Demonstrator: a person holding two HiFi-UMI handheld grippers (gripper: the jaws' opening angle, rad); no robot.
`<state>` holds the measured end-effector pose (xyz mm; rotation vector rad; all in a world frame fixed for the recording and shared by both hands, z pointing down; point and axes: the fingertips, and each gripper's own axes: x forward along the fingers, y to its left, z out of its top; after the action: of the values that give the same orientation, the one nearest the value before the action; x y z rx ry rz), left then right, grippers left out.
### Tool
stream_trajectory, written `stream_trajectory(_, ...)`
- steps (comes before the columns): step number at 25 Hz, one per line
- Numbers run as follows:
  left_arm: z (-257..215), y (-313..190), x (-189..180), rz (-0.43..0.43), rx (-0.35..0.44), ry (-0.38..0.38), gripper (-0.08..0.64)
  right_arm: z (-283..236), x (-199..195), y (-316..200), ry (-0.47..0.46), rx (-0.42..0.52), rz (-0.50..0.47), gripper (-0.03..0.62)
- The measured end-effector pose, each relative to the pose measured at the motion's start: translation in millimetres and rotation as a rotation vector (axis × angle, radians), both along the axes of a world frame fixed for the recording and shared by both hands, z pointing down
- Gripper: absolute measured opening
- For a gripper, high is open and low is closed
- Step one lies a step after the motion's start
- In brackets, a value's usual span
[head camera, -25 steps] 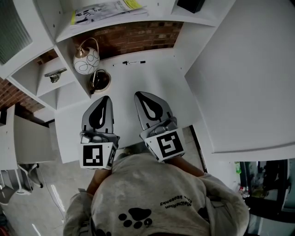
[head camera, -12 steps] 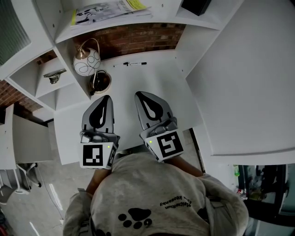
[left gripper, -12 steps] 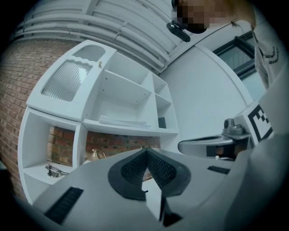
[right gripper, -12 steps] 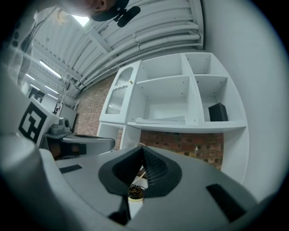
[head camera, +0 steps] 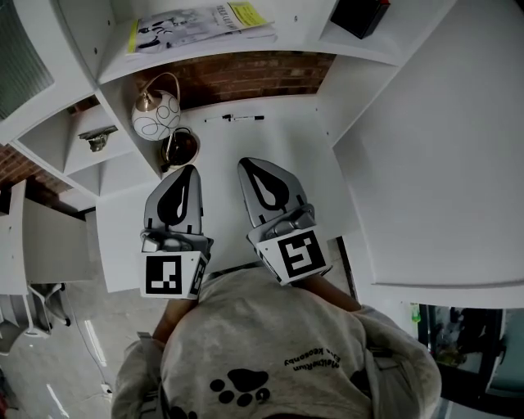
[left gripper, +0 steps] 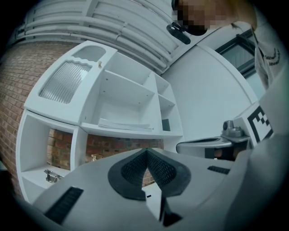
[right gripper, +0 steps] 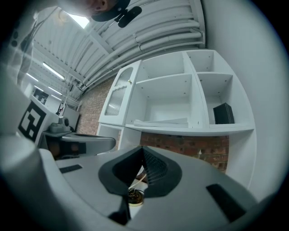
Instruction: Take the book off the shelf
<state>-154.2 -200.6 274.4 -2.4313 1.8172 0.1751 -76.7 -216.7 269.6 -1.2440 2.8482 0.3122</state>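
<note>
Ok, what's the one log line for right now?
left gripper: shut, empty | right gripper: shut, empty | book: flat on shelf, untouched

Left gripper (head camera: 187,170) and right gripper (head camera: 244,163) creep forward; the gap to the pen (head camera: 234,118) shrinks a bit. The view shifts too: book (head camera: 201,20) and black box (head camera: 363,16) now sit lower, with more of each in frame.
</note>
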Motion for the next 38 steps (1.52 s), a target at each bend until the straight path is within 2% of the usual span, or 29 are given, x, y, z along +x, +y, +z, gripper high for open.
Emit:
stream_trajectory(15,-5,-26,-10,-0.044,-0.01,-0.034,0.009,-9,-3,-29,-0.023,0.016,-0.024,0.017)
stream_trajectory(21,-20,-35,-8,-0.031,0.043,-0.044,0.009,-16,-1,-38,-0.024,0.035,-0.013,0.017)
stream_trajectory(38,-43,-70,-4,-0.001,0.095,-0.06,0.009,-44,-2,-76,-0.043,0.104,0.0,0.017)
